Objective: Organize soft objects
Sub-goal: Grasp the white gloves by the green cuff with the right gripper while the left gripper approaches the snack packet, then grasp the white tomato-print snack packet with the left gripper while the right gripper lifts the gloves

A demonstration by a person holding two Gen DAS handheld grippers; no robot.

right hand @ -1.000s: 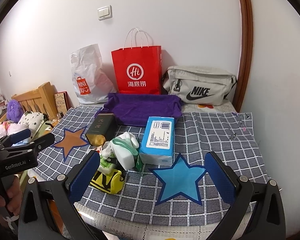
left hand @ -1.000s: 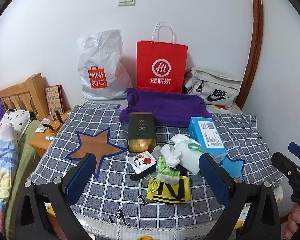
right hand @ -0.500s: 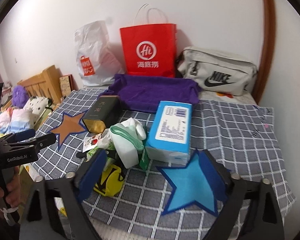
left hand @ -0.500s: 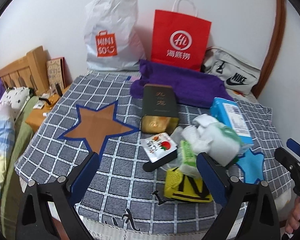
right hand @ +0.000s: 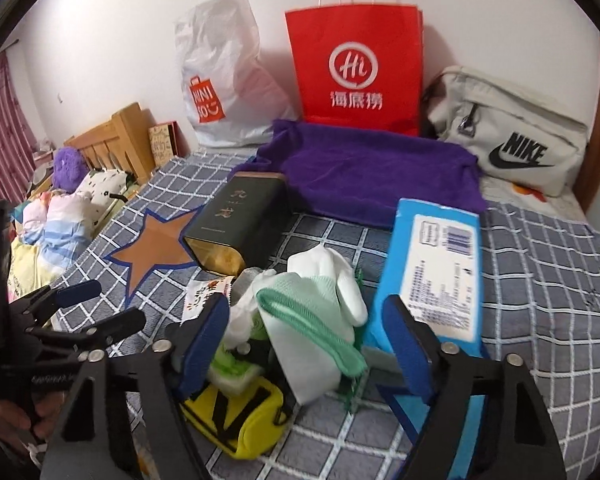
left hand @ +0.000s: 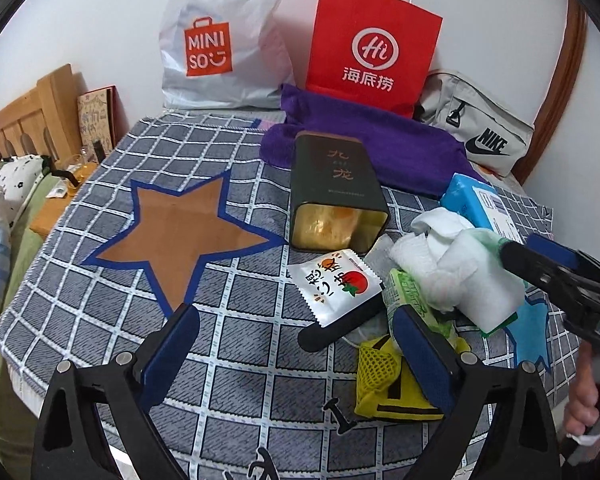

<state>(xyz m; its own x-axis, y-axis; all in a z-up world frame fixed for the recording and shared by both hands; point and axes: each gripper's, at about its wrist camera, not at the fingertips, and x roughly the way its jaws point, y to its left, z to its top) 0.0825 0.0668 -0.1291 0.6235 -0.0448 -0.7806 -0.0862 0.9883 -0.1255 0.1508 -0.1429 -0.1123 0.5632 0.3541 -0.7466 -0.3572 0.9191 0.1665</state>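
A: Soft objects sit in a small heap on the checked cloth (left hand: 236, 364): a white and green glove (right hand: 320, 320), a crumpled white tissue (left hand: 432, 252), a green tissue pack (left hand: 410, 294) and a yellow mesh pouch (right hand: 244, 416). The heap lies between a dark tin (left hand: 334, 194) on its side and a blue box (right hand: 436, 276).

B: What are the tongs doing?

A: The right gripper (right hand: 308, 344) has just been closing, yet its pads do not press anything; the glove lies between the jaws. The left gripper (left hand: 296, 354) stands spread wide over bare cloth, just beside a snack packet (left hand: 334, 284).

B: So which step is this?

A: Judging by the pose, the reach for the first soft item, probably the glove, though fisheye distortion makes depth hard to read.

B: And next?

A: The right jaws need to sink around the glove's folded body and pinch cloth only, clear of the box's edge and the pouch beneath.
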